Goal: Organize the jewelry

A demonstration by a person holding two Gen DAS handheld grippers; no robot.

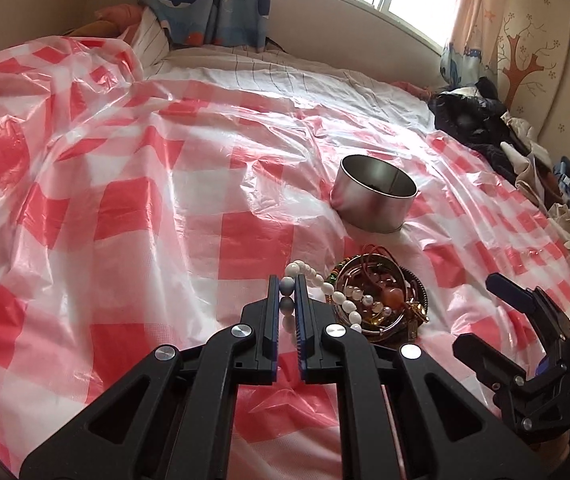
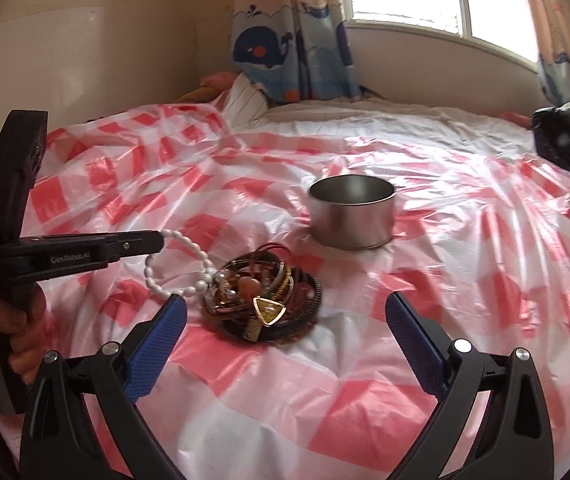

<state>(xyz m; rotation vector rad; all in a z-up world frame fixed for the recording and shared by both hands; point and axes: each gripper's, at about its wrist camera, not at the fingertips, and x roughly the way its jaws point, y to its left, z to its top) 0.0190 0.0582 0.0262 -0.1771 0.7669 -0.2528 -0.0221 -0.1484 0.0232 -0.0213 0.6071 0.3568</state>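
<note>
A white bead bracelet (image 1: 317, 278) (image 2: 189, 254) lies partly on a pile of jewelry (image 1: 381, 296) (image 2: 263, 294) on the checked plastic sheet. My left gripper (image 1: 287, 286) is shut on the white bead bracelet at its left end; it shows from the side in the right wrist view (image 2: 157, 242). The bracelet's other end still rests on the pile. My right gripper (image 2: 285, 312) is open and empty, just in front of the pile; it shows at the right of the left wrist view (image 1: 525, 300). A round metal tin (image 1: 375, 192) (image 2: 352, 210) stands open behind the pile.
The red and white plastic sheet (image 1: 125, 200) covers a bed. Dark clothes (image 1: 485, 120) (image 2: 569, 136) are heaped at the right edge. A striped pillow (image 2: 245, 100) and curtains (image 2: 293, 40) stand at the back under the window.
</note>
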